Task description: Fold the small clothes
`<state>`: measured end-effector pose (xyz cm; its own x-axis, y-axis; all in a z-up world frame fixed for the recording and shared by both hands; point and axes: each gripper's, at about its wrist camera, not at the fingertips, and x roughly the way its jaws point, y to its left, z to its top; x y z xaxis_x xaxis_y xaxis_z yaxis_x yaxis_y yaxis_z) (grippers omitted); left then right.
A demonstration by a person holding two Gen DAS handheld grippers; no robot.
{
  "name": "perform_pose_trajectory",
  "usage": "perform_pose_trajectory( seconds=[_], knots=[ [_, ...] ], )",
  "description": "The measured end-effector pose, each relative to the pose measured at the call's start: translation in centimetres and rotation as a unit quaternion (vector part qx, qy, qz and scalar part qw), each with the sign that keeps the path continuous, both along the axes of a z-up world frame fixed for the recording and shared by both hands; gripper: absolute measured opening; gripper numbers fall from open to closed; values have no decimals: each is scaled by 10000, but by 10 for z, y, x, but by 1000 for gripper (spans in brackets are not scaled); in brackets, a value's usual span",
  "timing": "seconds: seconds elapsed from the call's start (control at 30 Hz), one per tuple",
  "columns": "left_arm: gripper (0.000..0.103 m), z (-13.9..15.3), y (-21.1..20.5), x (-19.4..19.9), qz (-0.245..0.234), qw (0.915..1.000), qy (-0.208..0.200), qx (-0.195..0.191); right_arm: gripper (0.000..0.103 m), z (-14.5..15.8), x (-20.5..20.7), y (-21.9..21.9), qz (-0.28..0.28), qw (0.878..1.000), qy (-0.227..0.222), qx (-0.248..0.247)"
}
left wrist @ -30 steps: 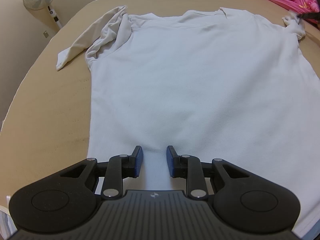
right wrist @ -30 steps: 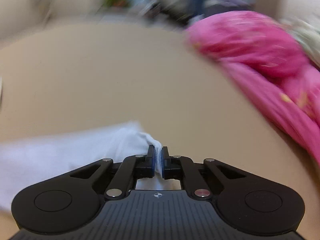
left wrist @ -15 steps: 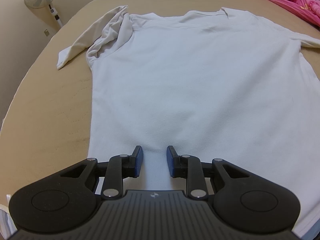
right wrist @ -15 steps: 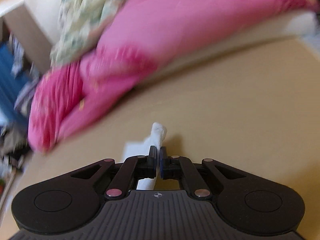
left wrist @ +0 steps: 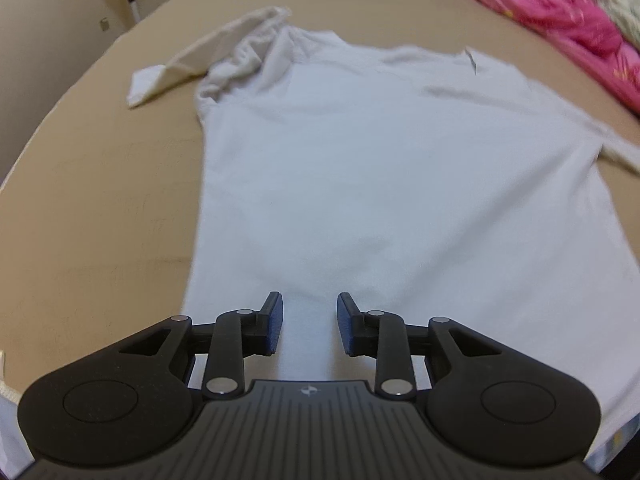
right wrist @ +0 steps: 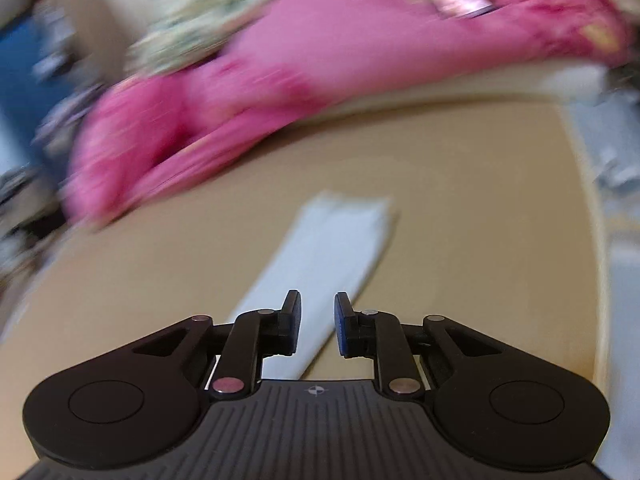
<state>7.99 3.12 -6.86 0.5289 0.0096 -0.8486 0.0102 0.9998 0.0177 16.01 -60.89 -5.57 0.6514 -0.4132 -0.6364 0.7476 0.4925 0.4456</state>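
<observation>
Left wrist view: the white shirt (left wrist: 380,168) lies flat on the tan table (left wrist: 100,200), beneath the left gripper (left wrist: 308,326), jaws opening, unclamped. The right gripper (right wrist: 317,324), jaws opening and empty, hovers over what seems the shirt's sleeve (right wrist: 328,240).

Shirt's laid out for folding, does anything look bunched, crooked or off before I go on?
Yes. On the white shirt, the far-left sleeve is bunched and twisted at the shoulder instead of lying flat. The other sleeve lies straight and flat on the tan surface. The body looks smooth.
</observation>
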Motion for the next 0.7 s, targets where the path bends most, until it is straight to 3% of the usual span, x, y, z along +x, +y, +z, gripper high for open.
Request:
perform_pose_trajectory(
  seconds=[0.07,0.13,0.23,0.3,0.4,0.47,0.53,0.63,0.67,0.7],
  knots=[
    [33,8,12,-7,122,9998,-93,-117,23,13,-18,45,900,9955,-19,306],
    [33,13,28,-16,271,9991,-112,-313,26,20,-38,92,1788,9824,123,530],
    [33,16,51,-35,374,9981,-89,-486,35,11,-75,160,3070,9479,393,758],
    [33,14,67,-49,374,9979,4,-522,36,-3,-98,198,3594,9273,783,690],
    [33,5,89,-67,440,9951,321,-825,36,-27,-126,232,3884,9083,1477,490],
    [33,-3,97,-75,472,9936,546,-864,36,-37,-138,240,3878,9034,1810,287],
    [33,-10,100,-80,507,9933,773,-697,36,-39,-145,243,3837,9048,1831,245],
    [32,-15,104,-81,609,9909,929,-766,36,-37,-152,250,3881,9025,1865,108],
    [28,-14,103,-80,603,9907,937,-775,36,-37,-154,252,3864,9032,1865,107],
    [12,-14,101,-80,566,9906,945,-808,34,-37,-157,254,3862,9034,1860,128]
  ],
)
